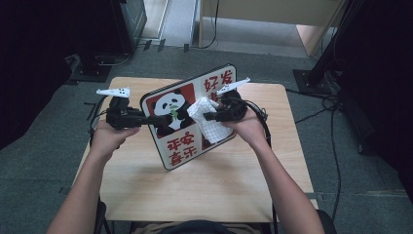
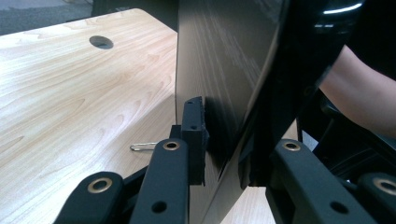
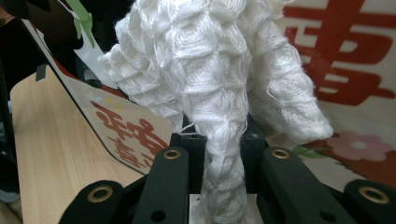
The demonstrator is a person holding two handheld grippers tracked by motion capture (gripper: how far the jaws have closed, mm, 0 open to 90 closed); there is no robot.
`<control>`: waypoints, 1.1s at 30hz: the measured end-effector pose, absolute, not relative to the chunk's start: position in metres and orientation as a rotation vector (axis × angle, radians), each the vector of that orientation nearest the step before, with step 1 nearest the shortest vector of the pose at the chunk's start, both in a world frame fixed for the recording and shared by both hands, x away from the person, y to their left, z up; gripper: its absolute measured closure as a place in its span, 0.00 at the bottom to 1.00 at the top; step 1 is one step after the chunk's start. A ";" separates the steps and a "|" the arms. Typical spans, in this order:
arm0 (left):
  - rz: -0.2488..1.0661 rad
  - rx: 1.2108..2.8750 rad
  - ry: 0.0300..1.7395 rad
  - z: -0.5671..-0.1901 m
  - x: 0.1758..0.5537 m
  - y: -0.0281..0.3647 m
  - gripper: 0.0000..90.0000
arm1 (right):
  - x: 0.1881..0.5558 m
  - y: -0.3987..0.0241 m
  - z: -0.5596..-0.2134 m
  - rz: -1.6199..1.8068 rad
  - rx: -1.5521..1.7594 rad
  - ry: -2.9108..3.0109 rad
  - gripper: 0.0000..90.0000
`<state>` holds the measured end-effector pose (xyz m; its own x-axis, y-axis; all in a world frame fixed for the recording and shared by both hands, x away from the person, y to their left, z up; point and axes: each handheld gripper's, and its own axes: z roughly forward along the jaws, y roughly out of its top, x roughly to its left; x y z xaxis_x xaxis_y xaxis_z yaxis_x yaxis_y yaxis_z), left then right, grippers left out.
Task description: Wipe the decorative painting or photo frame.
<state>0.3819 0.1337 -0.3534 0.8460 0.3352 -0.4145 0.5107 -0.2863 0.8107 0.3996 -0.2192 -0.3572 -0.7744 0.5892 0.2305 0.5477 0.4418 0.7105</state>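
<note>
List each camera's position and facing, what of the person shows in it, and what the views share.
High view: above the person's side, looking forward and down on the table; both forearms, left gripper and right gripper.
Left gripper view: on the left gripper, looking along its jaws clamped on the panda board edge; a forearm at right.
Right gripper view: on the right gripper, facing the white cloth against the board's printed face.
Shared: board and table.

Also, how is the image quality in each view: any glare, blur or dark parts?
High view: soft and grainy, its corners nearly black, though the panda board is evenly lit. Left gripper view: glare streak on the board's glossy black edge, wooden table sharp. Right gripper view: white cloth crisp, board print behind slightly soft.
</note>
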 end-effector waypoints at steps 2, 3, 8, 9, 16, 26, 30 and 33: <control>-0.195 1.899 0.632 -0.353 0.382 0.134 0.84 | 0.398 -0.220 -0.362 1.259 1.039 2.628 0.87; -0.195 1.900 0.632 -0.353 0.382 0.134 0.84 | 0.398 -0.220 -0.364 1.255 1.037 2.630 0.87; -0.193 1.899 0.633 -0.353 0.382 0.134 0.84 | 0.395 -0.220 -0.373 1.249 1.036 2.632 0.87; -0.193 1.900 0.632 -0.353 0.382 0.134 0.84 | 0.395 -0.220 -0.373 1.249 1.036 2.632 0.87; -0.194 1.899 0.634 -0.353 0.382 0.134 0.84 | 0.391 -0.219 -0.386 1.232 1.039 2.644 0.87; -0.196 1.899 0.630 -0.354 0.382 0.134 0.83 | 0.388 -0.223 -0.403 1.236 1.050 2.652 0.87; -0.197 1.900 0.631 -0.353 0.382 0.134 0.83 | 0.387 -0.224 -0.411 1.227 1.064 2.666 0.87; -0.198 1.900 0.631 -0.353 0.382 0.134 0.83 | 0.387 -0.226 -0.417 1.231 1.069 2.680 0.87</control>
